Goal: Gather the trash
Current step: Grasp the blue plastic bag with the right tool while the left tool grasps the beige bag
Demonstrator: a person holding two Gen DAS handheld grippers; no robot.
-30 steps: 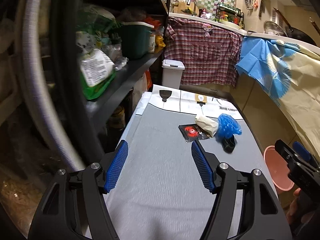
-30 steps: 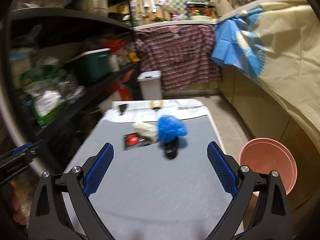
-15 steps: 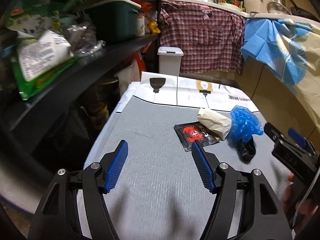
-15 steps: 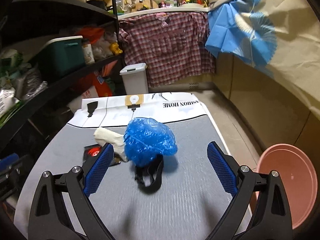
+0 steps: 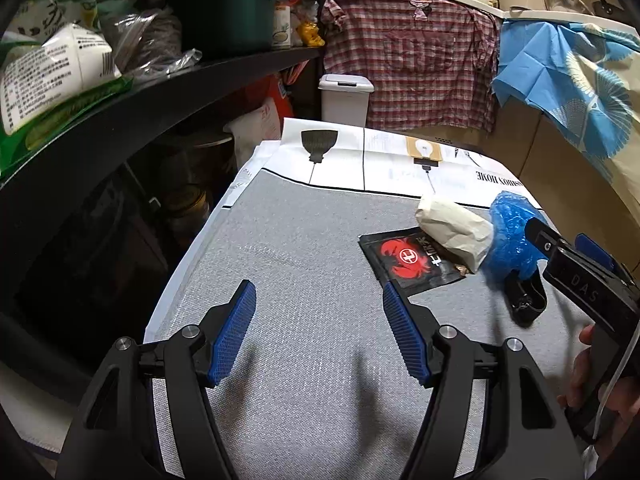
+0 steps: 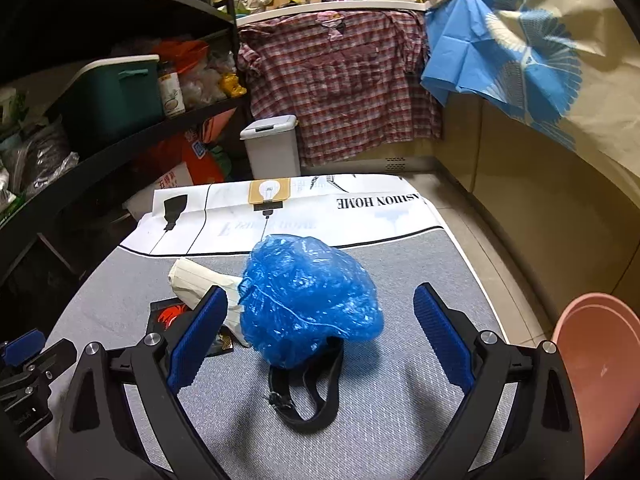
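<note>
- While both grippers hang spread and empty over the grey table (image 5: 304,240), you have four pieces of trash clustered toward its far right side, near the printed white cloth (image 6: 304,216).
- Your right gripper (image 6: 320,334) points at the blue plastic bag (image 6: 308,300), the biggest piece; its pads stand wide to either side of the bag, closing on nothing.
- Expect that bag to be light, thin and crinkly. It will likely collapse under the pads and may slip, so pinch a bunched fold near the crown and not the smooth side.
- Next in size, the crumpled paper wrapper (image 5: 454,232) lies touching the bag's left side and partly over the black packet. It looks soft and nearly weightless; squeeze it across its thick middle.
- Flat on the table, the black packet (image 5: 408,262) with a red crab print will be the awkward one: glossy, thin, nothing raised. You would do best to take it at the corner that points toward you, or slide it to the table edge.
- Smallest, the black strap (image 6: 306,396) loops out from under the bag's near edge. Limp and light, it should lift by its standing loop.
- Your left gripper (image 5: 316,332), released, hovers above bare table left of the packet.
- Beyond the table's right edge, a pink basin (image 6: 600,376) sits on the floor; a white bin (image 6: 272,148) stands past the far end.
</note>
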